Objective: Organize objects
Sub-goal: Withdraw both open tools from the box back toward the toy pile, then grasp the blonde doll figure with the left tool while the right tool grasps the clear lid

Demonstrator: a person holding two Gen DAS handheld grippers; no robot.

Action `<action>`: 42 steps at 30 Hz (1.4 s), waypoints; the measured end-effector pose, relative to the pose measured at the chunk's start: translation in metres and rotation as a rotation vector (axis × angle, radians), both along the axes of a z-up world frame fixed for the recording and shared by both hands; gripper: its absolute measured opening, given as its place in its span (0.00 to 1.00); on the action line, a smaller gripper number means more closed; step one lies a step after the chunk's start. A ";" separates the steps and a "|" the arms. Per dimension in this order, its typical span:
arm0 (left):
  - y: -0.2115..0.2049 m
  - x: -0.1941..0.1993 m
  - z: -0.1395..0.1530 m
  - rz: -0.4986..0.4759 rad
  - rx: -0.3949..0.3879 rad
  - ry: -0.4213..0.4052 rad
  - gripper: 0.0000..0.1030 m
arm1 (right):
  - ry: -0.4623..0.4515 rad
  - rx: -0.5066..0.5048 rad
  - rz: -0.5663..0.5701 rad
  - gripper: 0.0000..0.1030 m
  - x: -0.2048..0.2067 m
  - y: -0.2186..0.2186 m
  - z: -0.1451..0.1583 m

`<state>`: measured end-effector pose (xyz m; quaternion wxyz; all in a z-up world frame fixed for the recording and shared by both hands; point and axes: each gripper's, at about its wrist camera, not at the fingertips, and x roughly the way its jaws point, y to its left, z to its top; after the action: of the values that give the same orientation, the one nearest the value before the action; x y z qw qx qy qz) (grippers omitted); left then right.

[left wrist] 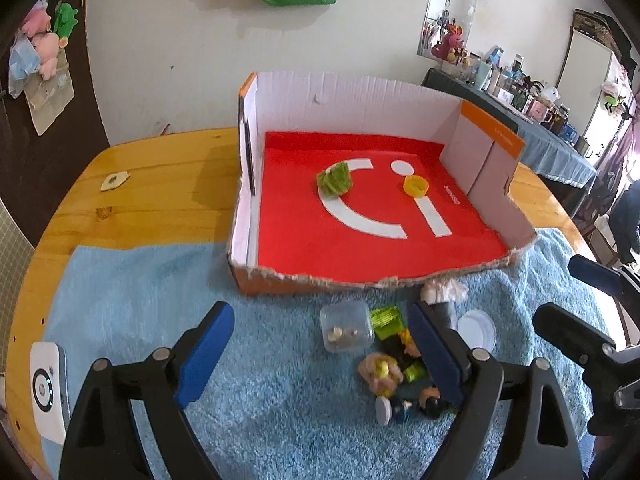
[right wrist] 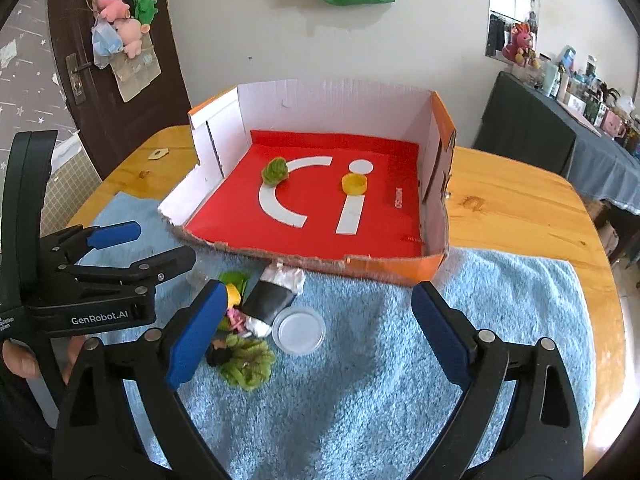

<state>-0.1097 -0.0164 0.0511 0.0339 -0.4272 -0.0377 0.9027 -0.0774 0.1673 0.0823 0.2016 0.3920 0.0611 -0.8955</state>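
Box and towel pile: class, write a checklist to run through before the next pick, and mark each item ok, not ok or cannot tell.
1. Left tongs open, nothing held: ok.
2. Right tongs open, nothing held: ok.
3. Box has free floor beside the yellow cap and green piece: ok.
4. Pile spread out for single picks: not ok; the figurines and wrappers overlap.
5. White lid lies apart from the pile: not ok; it touches the black packet.
6. Clear tub closed: cannot tell.

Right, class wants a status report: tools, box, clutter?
Left tool and right tool open, empty. Box holds yellow cap, green piece. Toy pile waits on towel.
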 end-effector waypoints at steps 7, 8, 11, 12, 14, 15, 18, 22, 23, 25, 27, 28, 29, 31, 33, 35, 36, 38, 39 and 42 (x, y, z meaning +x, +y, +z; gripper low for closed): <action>0.001 0.010 -0.010 -0.003 0.011 -0.015 0.88 | -0.010 0.015 -0.007 0.92 0.009 0.003 -0.010; 0.002 0.012 -0.011 -0.004 0.011 -0.018 0.88 | -0.014 0.017 -0.009 0.92 0.010 0.003 -0.011; 0.004 0.015 -0.015 -0.008 0.012 -0.023 0.88 | -0.022 0.023 -0.012 0.92 0.013 0.005 -0.017; 0.005 0.016 -0.016 -0.009 0.012 -0.025 0.88 | -0.025 0.023 -0.013 0.92 0.014 0.006 -0.019; 0.007 0.018 -0.018 -0.013 0.012 -0.031 0.88 | -0.033 0.024 -0.015 0.92 0.016 0.007 -0.022; 0.008 0.019 -0.020 -0.015 0.013 -0.033 0.88 | -0.037 0.025 -0.016 0.92 0.017 0.008 -0.024; 0.011 0.023 -0.023 -0.020 0.014 -0.039 0.88 | -0.045 0.026 -0.015 0.92 0.020 0.009 -0.028; 0.013 0.027 -0.028 -0.026 0.015 -0.046 0.88 | -0.049 0.029 -0.014 0.92 0.023 0.009 -0.032; 0.014 0.027 -0.030 -0.026 0.016 -0.049 0.88 | -0.049 0.030 -0.015 0.92 0.024 0.009 -0.033; 0.014 0.027 -0.031 -0.025 0.017 -0.054 0.88 | -0.051 0.034 -0.020 0.92 0.024 0.010 -0.035; 0.013 0.026 -0.033 -0.021 0.017 -0.058 0.88 | -0.051 0.045 -0.026 0.92 0.023 0.010 -0.037; 0.013 0.025 -0.034 -0.018 0.018 -0.061 0.88 | -0.049 0.053 -0.029 0.92 0.021 0.010 -0.038; 0.012 0.025 -0.035 -0.016 0.018 -0.065 0.88 | -0.046 0.064 -0.034 0.92 0.019 0.011 -0.039; 0.011 0.023 -0.038 -0.010 0.020 -0.072 0.88 | -0.041 0.086 -0.046 0.92 0.015 0.011 -0.040; 0.010 0.021 -0.040 -0.009 0.021 -0.079 0.88 | -0.040 0.108 -0.056 0.92 0.011 0.011 -0.043; 0.010 0.020 -0.043 -0.010 0.021 -0.087 0.88 | -0.047 0.133 -0.062 0.92 0.006 0.011 -0.048; 0.011 0.020 -0.043 -0.011 0.024 -0.089 0.88 | -0.050 0.141 -0.061 0.92 0.005 0.010 -0.051; 0.012 0.021 -0.045 -0.016 0.026 -0.092 0.88 | -0.063 0.153 -0.051 0.92 0.002 0.008 -0.056; 0.012 0.021 -0.045 -0.017 0.025 -0.091 0.88 | -0.070 0.154 -0.041 0.92 0.002 0.006 -0.059; 0.016 0.021 -0.046 -0.023 0.013 -0.092 0.89 | -0.081 0.160 -0.013 0.92 0.001 0.000 -0.064</action>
<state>-0.0886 -0.0006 0.0047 0.0455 -0.4685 -0.0403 0.8814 -0.0765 0.1676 0.0185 0.1658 0.4432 0.1218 -0.8725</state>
